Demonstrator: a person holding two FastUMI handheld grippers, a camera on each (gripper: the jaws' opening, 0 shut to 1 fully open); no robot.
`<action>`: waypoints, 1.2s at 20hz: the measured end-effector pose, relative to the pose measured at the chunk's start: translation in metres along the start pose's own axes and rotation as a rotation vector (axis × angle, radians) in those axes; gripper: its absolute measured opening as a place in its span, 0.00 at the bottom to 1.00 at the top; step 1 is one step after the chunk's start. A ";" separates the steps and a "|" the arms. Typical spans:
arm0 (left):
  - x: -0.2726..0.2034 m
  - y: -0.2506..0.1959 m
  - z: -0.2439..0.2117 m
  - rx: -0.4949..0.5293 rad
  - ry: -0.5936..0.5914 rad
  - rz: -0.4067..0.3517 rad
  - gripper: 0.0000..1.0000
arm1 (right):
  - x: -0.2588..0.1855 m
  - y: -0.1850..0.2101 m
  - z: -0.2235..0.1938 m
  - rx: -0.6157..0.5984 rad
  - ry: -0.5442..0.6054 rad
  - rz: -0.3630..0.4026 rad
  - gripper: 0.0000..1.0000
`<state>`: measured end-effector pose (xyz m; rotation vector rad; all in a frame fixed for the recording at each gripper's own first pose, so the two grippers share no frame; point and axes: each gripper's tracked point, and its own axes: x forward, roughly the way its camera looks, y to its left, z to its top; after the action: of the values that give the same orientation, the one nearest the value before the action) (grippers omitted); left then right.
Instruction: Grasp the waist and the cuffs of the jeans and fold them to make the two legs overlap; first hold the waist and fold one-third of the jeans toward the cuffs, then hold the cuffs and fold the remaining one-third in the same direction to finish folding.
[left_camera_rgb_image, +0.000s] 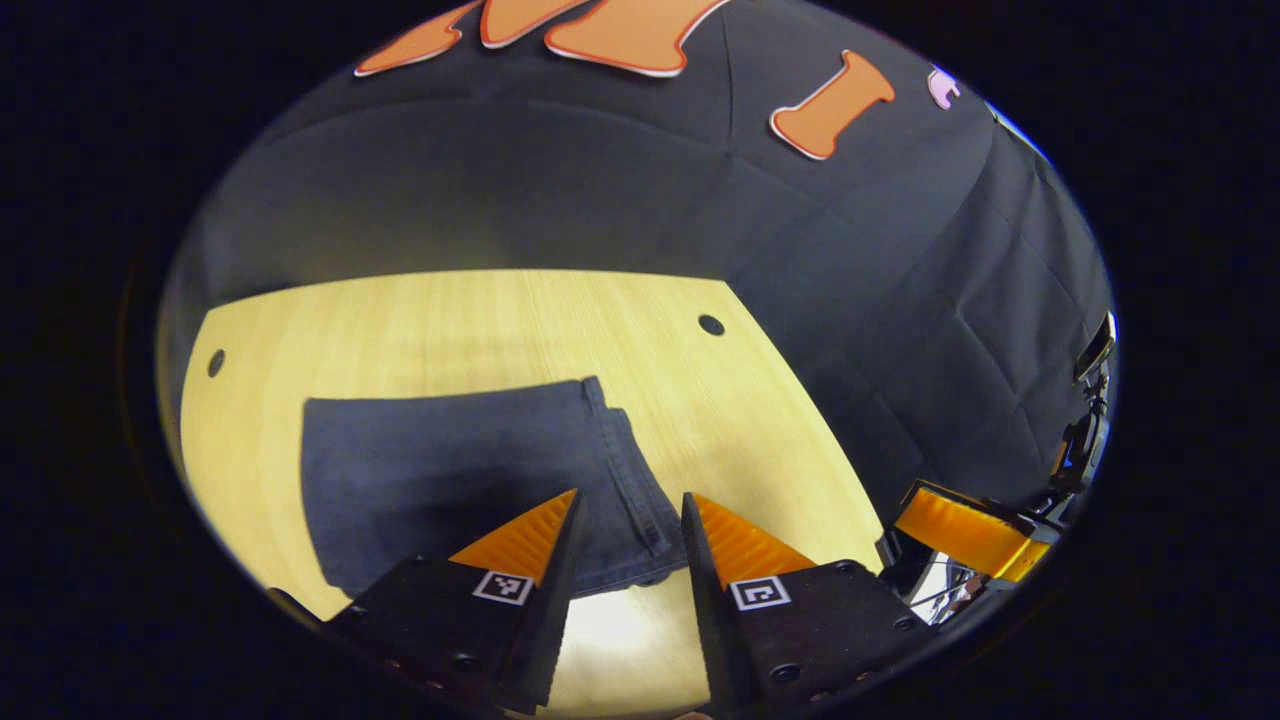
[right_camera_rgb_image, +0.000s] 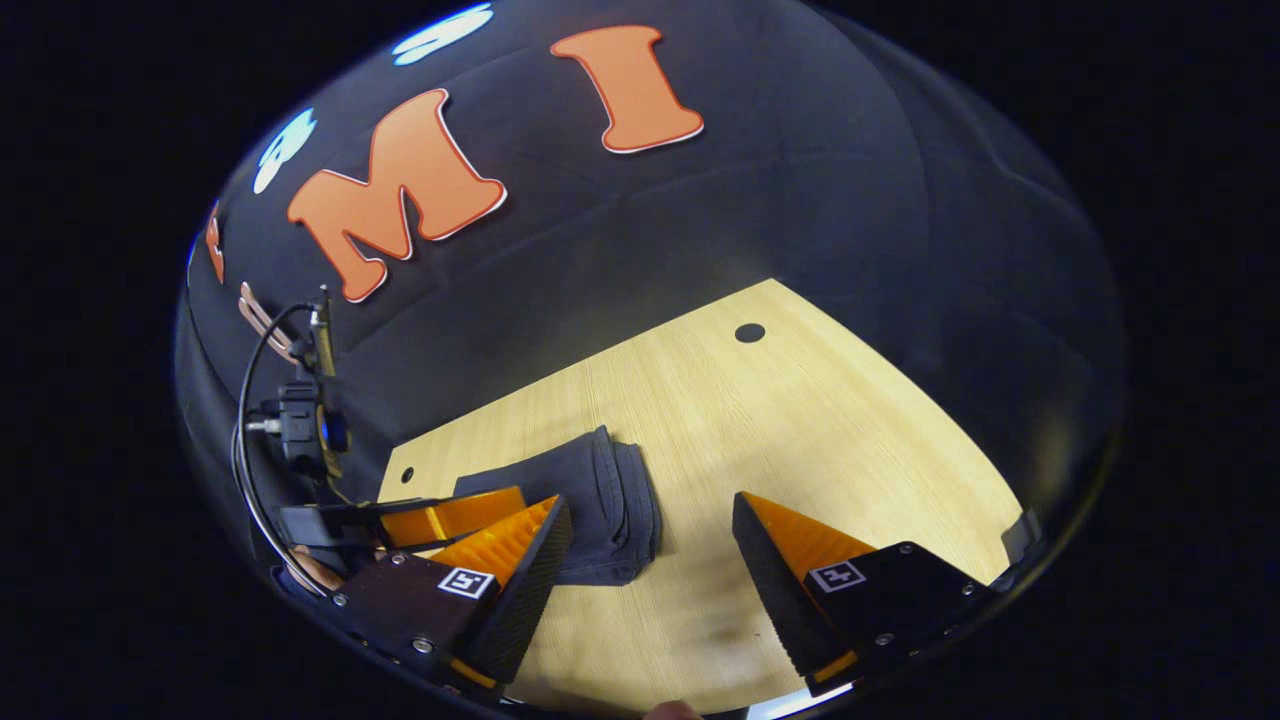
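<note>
Jeans (left_camera_rgb_image: 470, 480): folded into a compact stack, lying flat on the wooden surface (left_camera_rgb_image: 480, 320).
Left tongs (left_camera_rgb_image: 632, 505): above the jeans' near edge, parted, holding nothing.
Right tongs (right_camera_rgb_image: 650, 510): beside the jeans, wide apart, empty.

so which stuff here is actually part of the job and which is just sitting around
Part of the job:
jeans, folded on the table
left gripper, open
right gripper, open

Just there:
holes in the tabletop
camera on a stand with cable
</note>
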<state>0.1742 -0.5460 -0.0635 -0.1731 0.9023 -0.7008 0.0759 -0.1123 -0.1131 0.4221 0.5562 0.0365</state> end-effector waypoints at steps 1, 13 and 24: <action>-0.012 0.006 0.005 0.016 -0.031 0.018 0.60 | -0.001 0.005 0.004 -0.021 -0.022 0.003 0.98; -0.201 0.071 0.069 0.168 -0.605 0.290 1.00 | -0.046 0.107 0.059 -0.348 -0.413 0.084 0.98; -0.305 0.056 0.072 0.237 -0.916 0.482 0.96 | -0.074 0.167 0.059 -0.450 -0.585 0.173 0.98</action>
<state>0.1292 -0.3229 0.1591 -0.0452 -0.0337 -0.2113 0.0566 0.0066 0.0363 0.0275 -0.0731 0.1936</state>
